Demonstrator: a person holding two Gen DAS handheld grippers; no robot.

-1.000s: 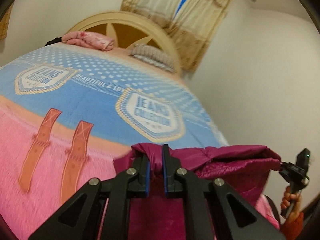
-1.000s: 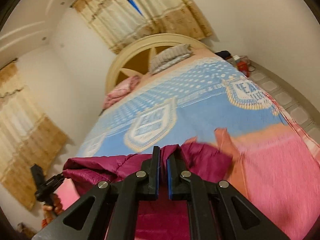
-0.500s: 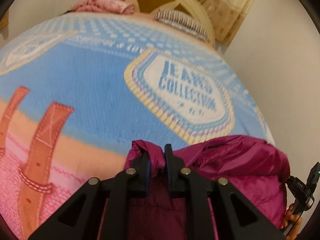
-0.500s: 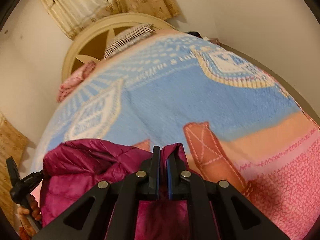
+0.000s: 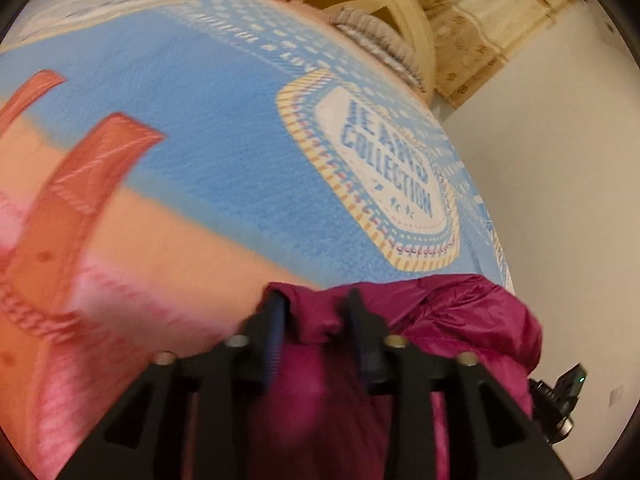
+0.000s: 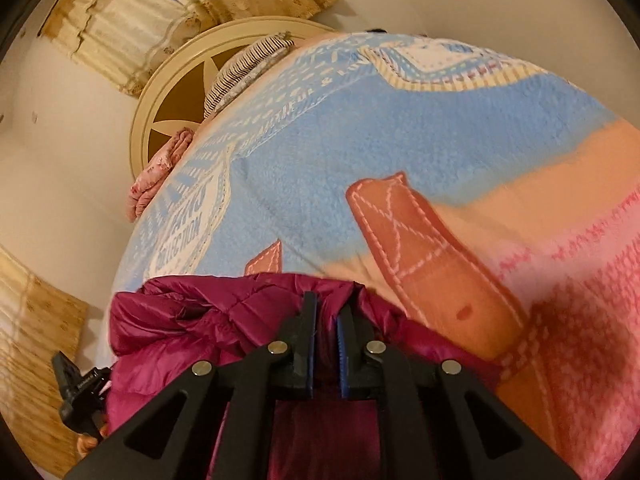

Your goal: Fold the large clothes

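A magenta puffer jacket (image 5: 460,320) lies bunched on the bed's blanket (image 5: 224,140), near its side edge. My left gripper (image 5: 315,304) is low over the jacket's left corner. Its jaws are opening, and a fold of the fabric sits loose between them without the pads pressing on it. In the right wrist view the jacket (image 6: 200,320) spreads to the left, and my right gripper (image 6: 326,308) pinches its other corner. Those jaws are almost shut and just starting to part. Both corners rest on the blanket (image 6: 400,128).
The blanket is blue, peach and pink with a "Jeans Collection" badge (image 5: 380,168). A striped pillow (image 5: 372,36) and a pink folded quilt (image 6: 160,172) lie by the cream headboard (image 6: 180,92). A white wall (image 5: 560,160) runs close along the bed's side.
Both grippers have come down toward the blanket with the jacket's edge. The left jaws have spread apart and let the fabric loose. The right jaws still look nearly shut.
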